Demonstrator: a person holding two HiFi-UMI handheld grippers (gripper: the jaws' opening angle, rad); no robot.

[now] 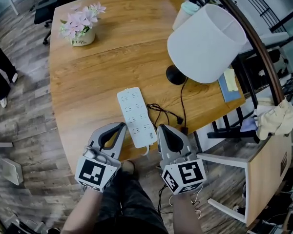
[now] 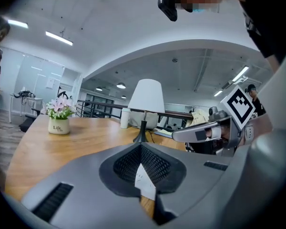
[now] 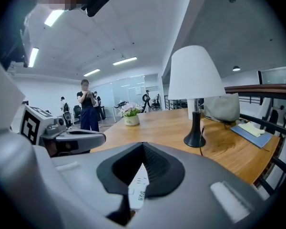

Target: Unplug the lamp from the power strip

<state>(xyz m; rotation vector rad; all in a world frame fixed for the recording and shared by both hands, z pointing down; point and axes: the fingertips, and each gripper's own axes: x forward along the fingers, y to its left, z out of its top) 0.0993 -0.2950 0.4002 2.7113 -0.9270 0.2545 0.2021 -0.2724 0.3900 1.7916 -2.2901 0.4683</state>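
Both tools sit at the near edge of the table (image 1: pixel 97 77), one on each side of the power strip (image 1: pixel 135 115), which lies flat on the wood between them. The left gripper (image 1: pixel 121 127) has its jaws pinched together with nothing in them. Same deal for the right gripper (image 1: pixel 162 128), closed and empty. The lamp (image 1: pixel 205 43) stands further back on the right, with its black cord (image 1: pixel 167 113) looped just beside the strip. A flower pot (image 1: pixel 82 29) sits way off at the far left
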